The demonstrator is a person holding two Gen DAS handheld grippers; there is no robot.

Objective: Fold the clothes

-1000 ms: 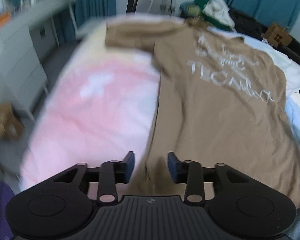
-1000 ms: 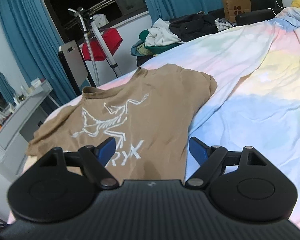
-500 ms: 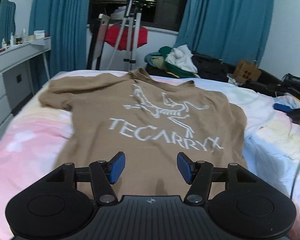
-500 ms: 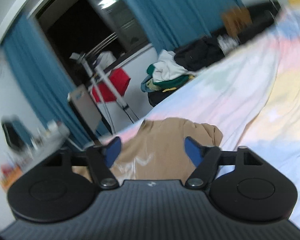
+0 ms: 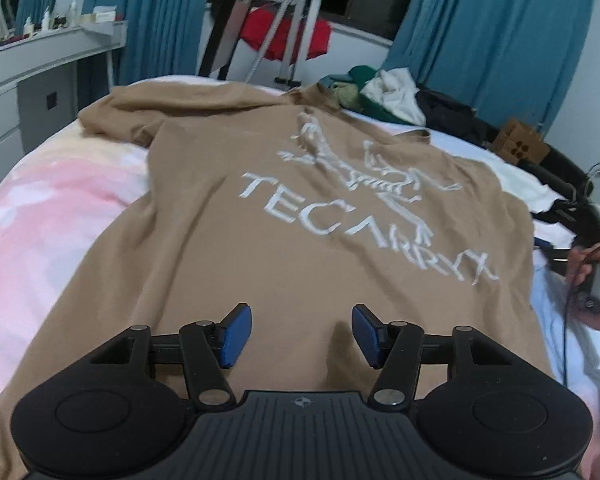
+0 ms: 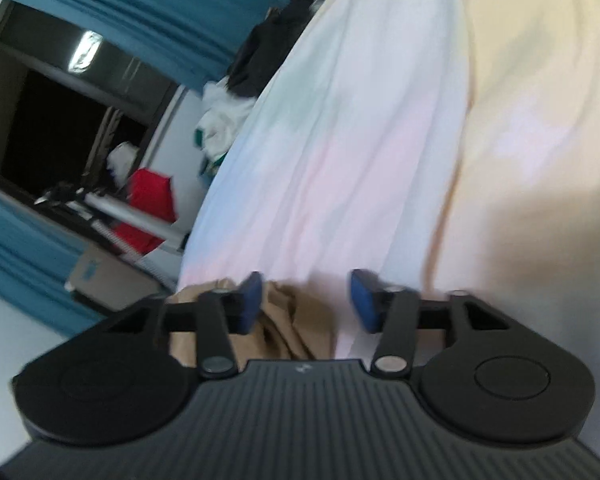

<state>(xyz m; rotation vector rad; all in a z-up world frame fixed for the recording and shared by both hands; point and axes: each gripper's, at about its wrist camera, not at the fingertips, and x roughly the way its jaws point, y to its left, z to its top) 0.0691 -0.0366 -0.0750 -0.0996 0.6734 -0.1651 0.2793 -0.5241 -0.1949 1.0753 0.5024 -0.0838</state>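
A tan T-shirt [image 5: 300, 240] with a white skeleton logo and lettering lies spread flat, print up, on the pastel bedsheet [image 5: 40, 216]. My left gripper [image 5: 302, 334] is open and empty, hovering over the shirt's lower hem area. My right gripper [image 6: 306, 302] is open and empty, tilted sideways over the right edge of the shirt; a bunched bit of tan cloth [image 6: 296, 324] shows between and below its fingers. The hand holding the right gripper [image 5: 596, 280] shows at the right of the left wrist view.
A pile of clothes [image 5: 384, 94] and dark garments lie beyond the bed's far edge. A tripod with a red cloth [image 5: 284, 36] stands by the dark window. A white desk [image 5: 40, 64] runs along the left. Blue curtains hang behind. A cardboard box [image 5: 520, 148] sits far right.
The left gripper swung from the shirt's left edge to its middle and opened wider. The right gripper rolled sideways and dropped toward the shirt's right edge; its view is blurred.
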